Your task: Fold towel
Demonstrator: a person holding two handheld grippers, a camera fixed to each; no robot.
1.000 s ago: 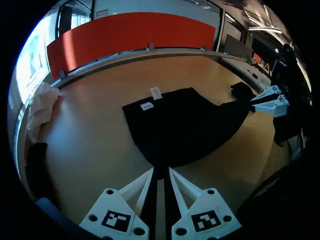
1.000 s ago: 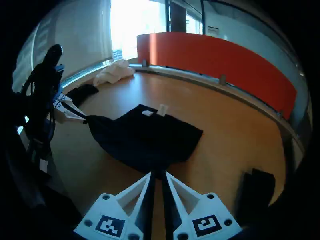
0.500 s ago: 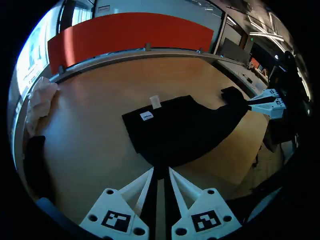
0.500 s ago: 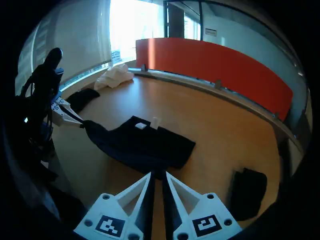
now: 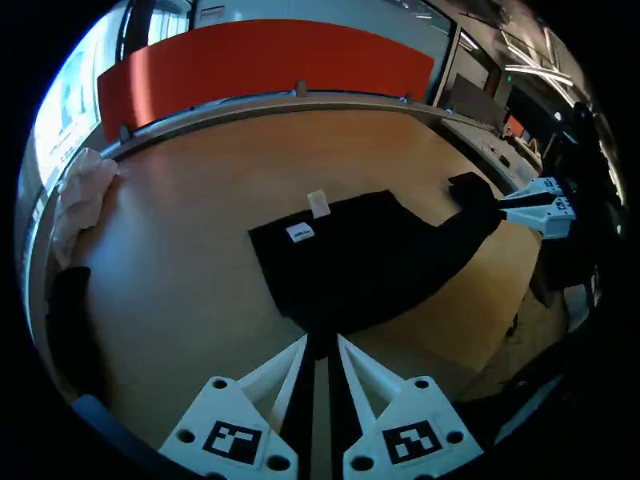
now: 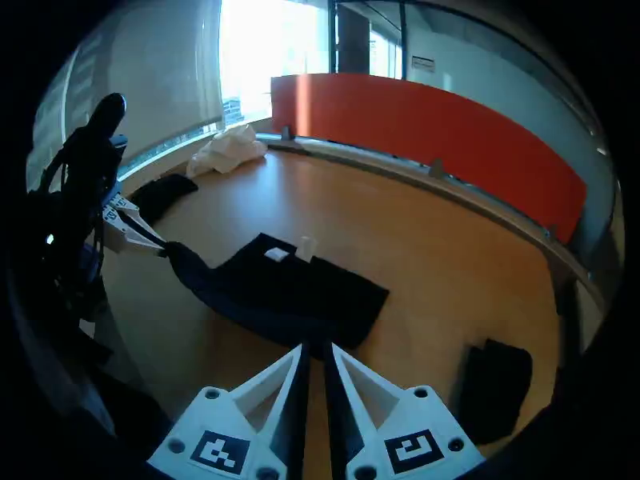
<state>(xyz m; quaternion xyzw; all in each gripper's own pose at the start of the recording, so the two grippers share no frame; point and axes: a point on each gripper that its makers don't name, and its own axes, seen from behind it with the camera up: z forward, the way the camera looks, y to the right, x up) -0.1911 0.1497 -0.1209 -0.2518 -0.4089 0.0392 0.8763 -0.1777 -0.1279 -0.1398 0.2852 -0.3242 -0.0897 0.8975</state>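
Observation:
A black towel [image 5: 360,256] with white tags lies spread on the wooden table [image 5: 200,240]. In the left gripper view my left gripper [image 5: 320,342] is shut on the towel's near corner, lifted off the table. The right gripper [image 5: 502,210] at the far right holds the other near corner. In the right gripper view the same towel [image 6: 280,292] stretches between my right gripper [image 6: 314,346], shut on its corner, and the left gripper [image 6: 164,248] at the left, held by a person's dark-sleeved hand.
A crumpled white cloth [image 5: 80,196] lies at the table's far left edge, and dark cloths [image 5: 68,320] [image 6: 492,388] lie on the table. An orange partition [image 5: 264,68] runs behind the table's back rim. The table's near edge [image 5: 472,352] is close below the grippers.
Both grippers rose and drew back slightly with the towel corners, stretching the near edge taut; the towel now looks smaller and farther away than a second ago.

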